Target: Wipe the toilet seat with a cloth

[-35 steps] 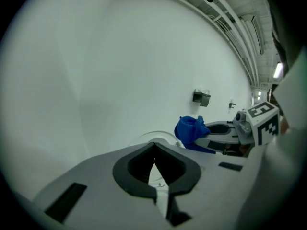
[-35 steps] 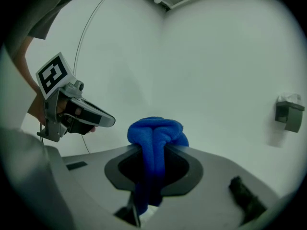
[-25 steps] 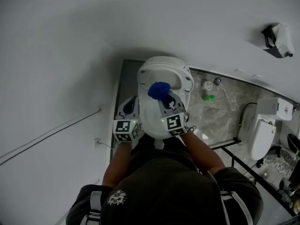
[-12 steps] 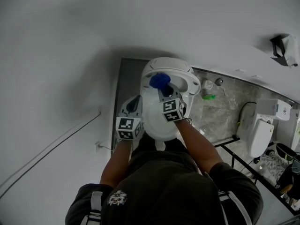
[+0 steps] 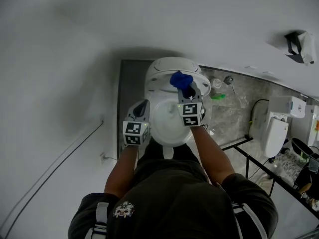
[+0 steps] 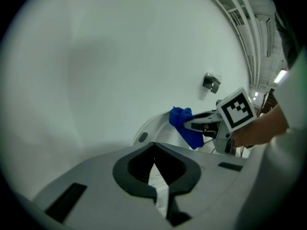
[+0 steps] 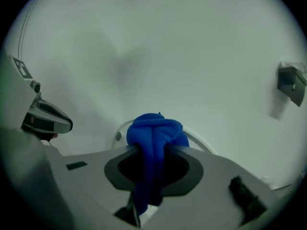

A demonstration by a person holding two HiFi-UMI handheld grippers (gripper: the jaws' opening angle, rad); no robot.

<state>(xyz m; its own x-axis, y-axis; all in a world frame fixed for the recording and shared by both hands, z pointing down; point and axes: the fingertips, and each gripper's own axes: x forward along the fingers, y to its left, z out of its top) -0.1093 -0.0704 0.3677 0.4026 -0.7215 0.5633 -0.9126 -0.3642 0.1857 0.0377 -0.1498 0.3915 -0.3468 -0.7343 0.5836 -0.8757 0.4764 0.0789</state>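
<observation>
Step in hand: judged to be carrying the cloth onto the rear of the seat to start a wiping pass.
Right gripper (image 5: 185,89): jaws clamped on the blue cloth (image 5: 180,78). In the right gripper view the wad bulges ahead of the jaw tips and a tail hangs down between them.
Blue cloth, position: over the rear right of the toilet (image 5: 149,76), near where the upright lid meets the bowl. The head view is too steep to show whether the cloth touches the porcelain.
Left gripper (image 5: 143,105): jaws together with nothing between them, as its own view shows. It is beside the left edge of the bowl, well apart from the cloth.
Toilet seat (image 5: 169,139): white ring below both grippers, nearer the person than the lid. No soiling can be made out on it.
Contact surface: the bulging wad should meet the seat first. The hard jaw tips sit just behind it and should stay off the plastic.
Stroke: probably best run along the curve of the ring, from the rear round to the front, with light and even pressure.
Wrist: tilting the gripper down would press the wad flat, not on one edge.
Free gripper: likely best kept clear of the ring so the stroke has room.
Risk: the loose tail could drag into the bowl, and the wad could work out of the jaws under sideways pull.
</observation>
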